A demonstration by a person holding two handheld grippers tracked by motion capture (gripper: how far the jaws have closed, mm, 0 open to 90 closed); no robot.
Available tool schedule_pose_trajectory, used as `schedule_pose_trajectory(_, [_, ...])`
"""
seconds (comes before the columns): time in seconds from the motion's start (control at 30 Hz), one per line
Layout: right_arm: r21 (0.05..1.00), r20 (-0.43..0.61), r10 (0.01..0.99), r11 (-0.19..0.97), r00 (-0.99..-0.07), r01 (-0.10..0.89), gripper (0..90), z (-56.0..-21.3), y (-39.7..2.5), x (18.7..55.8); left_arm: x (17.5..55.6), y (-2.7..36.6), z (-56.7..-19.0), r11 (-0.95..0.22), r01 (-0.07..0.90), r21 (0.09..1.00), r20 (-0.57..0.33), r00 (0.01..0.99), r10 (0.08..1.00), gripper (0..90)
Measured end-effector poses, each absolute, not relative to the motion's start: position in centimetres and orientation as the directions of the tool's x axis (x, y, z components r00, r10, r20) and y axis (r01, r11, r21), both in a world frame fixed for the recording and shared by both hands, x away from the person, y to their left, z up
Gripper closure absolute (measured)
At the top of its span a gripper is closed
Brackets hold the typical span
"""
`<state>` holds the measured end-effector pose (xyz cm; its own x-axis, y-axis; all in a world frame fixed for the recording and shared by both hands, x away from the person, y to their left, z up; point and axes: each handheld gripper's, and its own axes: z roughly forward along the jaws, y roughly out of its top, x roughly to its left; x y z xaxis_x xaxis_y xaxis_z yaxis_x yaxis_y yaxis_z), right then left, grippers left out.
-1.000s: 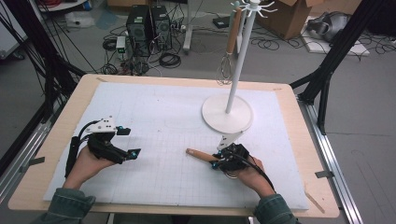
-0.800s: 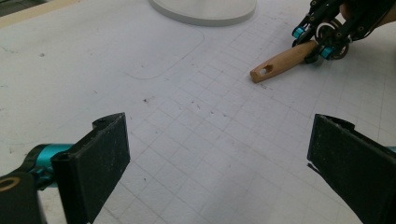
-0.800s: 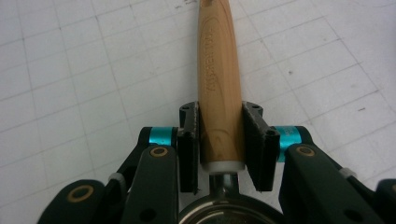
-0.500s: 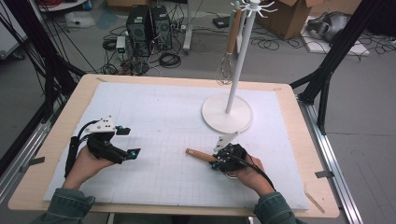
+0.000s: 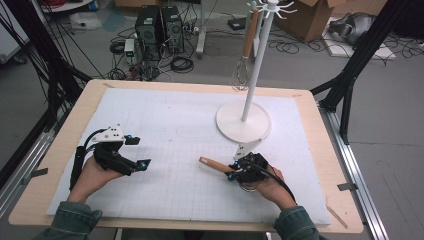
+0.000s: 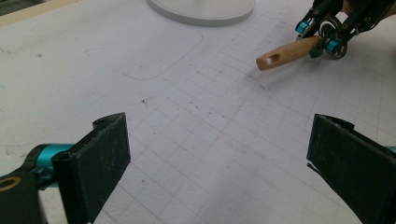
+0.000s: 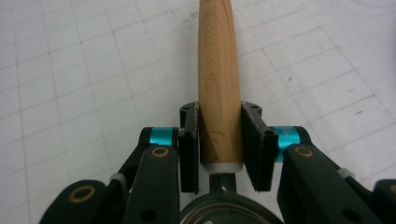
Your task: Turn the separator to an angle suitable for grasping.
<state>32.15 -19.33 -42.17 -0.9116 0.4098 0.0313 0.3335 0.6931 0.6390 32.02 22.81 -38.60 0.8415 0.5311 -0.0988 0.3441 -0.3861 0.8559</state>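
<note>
High view: the person's right gripper [image 5: 234,171] sits on the white gridded mat [image 5: 170,125] near the front of the table [image 5: 65,135], its fingers closed on a wooden-handled utensil [image 5: 212,164] whose handle points left and slightly away from the person. Just beyond it stands a white utensil stand [image 5: 250,75] on a round base, with a wooden-handled whisk [image 5: 245,55] hanging from a top hook. The left gripper [image 5: 135,152] rests well apart at the left side of the mat, held in the left hand [image 5: 92,175], nothing between its fingers. Computer towers [image 5: 160,25] and cables lie on the floor behind the table. Left gripper view: the two black fingers [image 6: 100,158] stand wide apart over bare gridded mat; farther off the right gripper [image 6: 322,35] clamps the utensil's wooden handle [image 6: 285,53], whose free end shows a hanging hole and lies close to the mat. The stand's base [image 6: 201,9] is at the top edge. Right gripper view: the fingers [image 7: 189,149] are narrow, pressed on both sides of the wooden handle [image 7: 218,79] near its lower end, where a white collar meets a metal part; what the metal part is cannot be told.
</note>
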Motion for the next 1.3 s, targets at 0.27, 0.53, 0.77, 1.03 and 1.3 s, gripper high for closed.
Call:
schedule_pose_trajectory(0.27, [0.709, 0.084, 0.411, 0.616, -0.908, 0.345, 70.4, -41.4, -20.0, 32.1, 32.0, 22.5, -38.5, -0.391, 0.336, 0.857, -0.096, 0.849, 0.519, 9.1])
schedule_pose_trajectory(0.53, [0.751, 0.115, 0.401, 0.564, -0.909, 0.344, 70.3, -41.0, -20.1, 32.0, 31.8, 22.0, -38.6, -0.397, 0.324, 0.859, -0.094, 0.861, 0.5, 16.8])
schedule_pose_trajectory(0.77, [0.761, 0.122, 0.396, 0.552, -0.91, 0.342, 70.3, -41.0, -20.0, 32.0, 31.9, 21.3, -38.7, -0.402, 0.313, 0.861, -0.092, 0.872, 0.481, 23.6])
schedule_pose_trajectory(1.03, [0.711, 0.072, 0.405, 0.62, -0.912, 0.331, 70.3, -41.8, -19.1, 32.0, 31.9, 21.2, -38.7, -0.402, 0.311, 0.861, -0.092, 0.873, 0.479, 24.3])
schedule_pose_trajectory(1.3, [0.631, -0.006, 0.389, 0.716, -0.921, 0.298, 70.2, -42.7, -17.8, 31.8, 31.9, 21.3, -38.7, -0.395, 0.316, 0.863, -0.099, 0.872, 0.48, 24.2])
